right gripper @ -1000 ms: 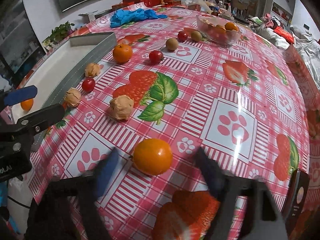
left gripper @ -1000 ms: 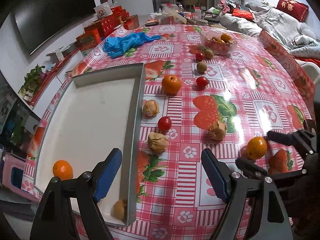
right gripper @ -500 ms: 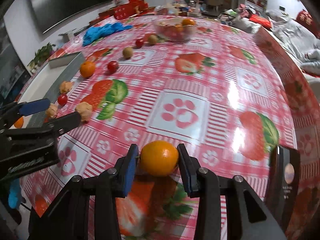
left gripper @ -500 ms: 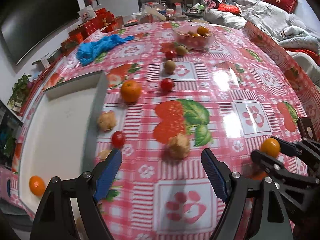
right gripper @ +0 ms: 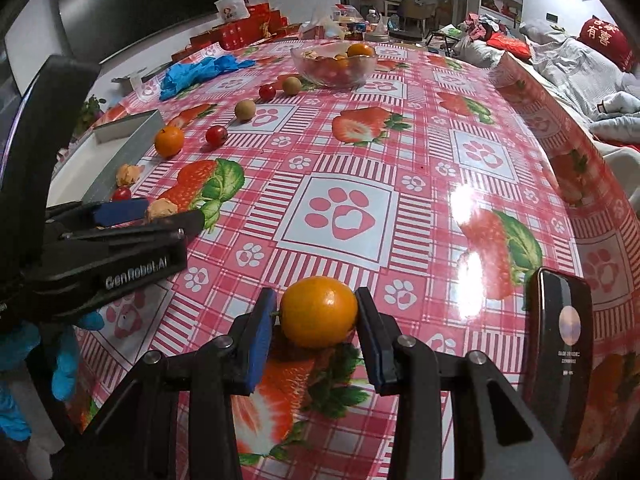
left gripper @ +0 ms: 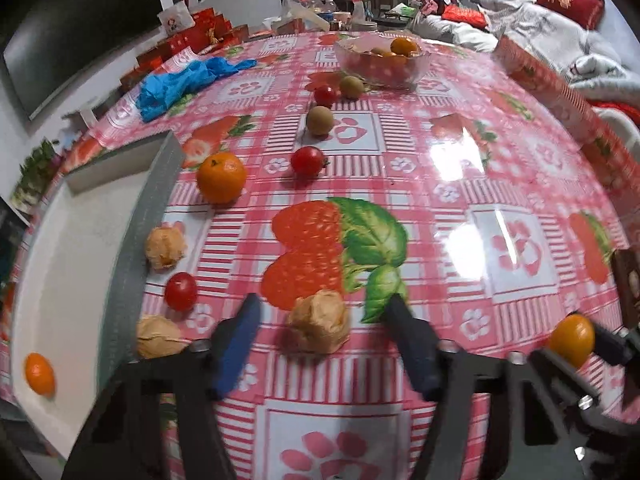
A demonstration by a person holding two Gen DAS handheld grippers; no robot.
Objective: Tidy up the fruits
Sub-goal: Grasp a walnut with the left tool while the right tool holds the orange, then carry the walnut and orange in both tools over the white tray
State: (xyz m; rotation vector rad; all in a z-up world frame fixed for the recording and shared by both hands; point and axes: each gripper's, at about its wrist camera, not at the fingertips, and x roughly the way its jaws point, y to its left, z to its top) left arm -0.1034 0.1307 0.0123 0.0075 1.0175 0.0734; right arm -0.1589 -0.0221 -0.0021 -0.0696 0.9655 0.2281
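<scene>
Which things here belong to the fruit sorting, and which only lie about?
Job: orange in the right gripper; left gripper open around a walnut; loose tomatoes; tray; glass bowl.

Lying about: blue gloves, phone, red boxes.

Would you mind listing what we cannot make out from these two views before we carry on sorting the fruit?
- Clear glass bowl, right wrist view: its lower fruit are too small and overlapped to count.
- White rectangular tray, left wrist view: the near corner is hidden behind the left gripper.
- Black phone, right wrist view: screen text too small to read.
- Right gripper, right wrist view: whether both jaws press the small orange citrus is unclear.
</scene>
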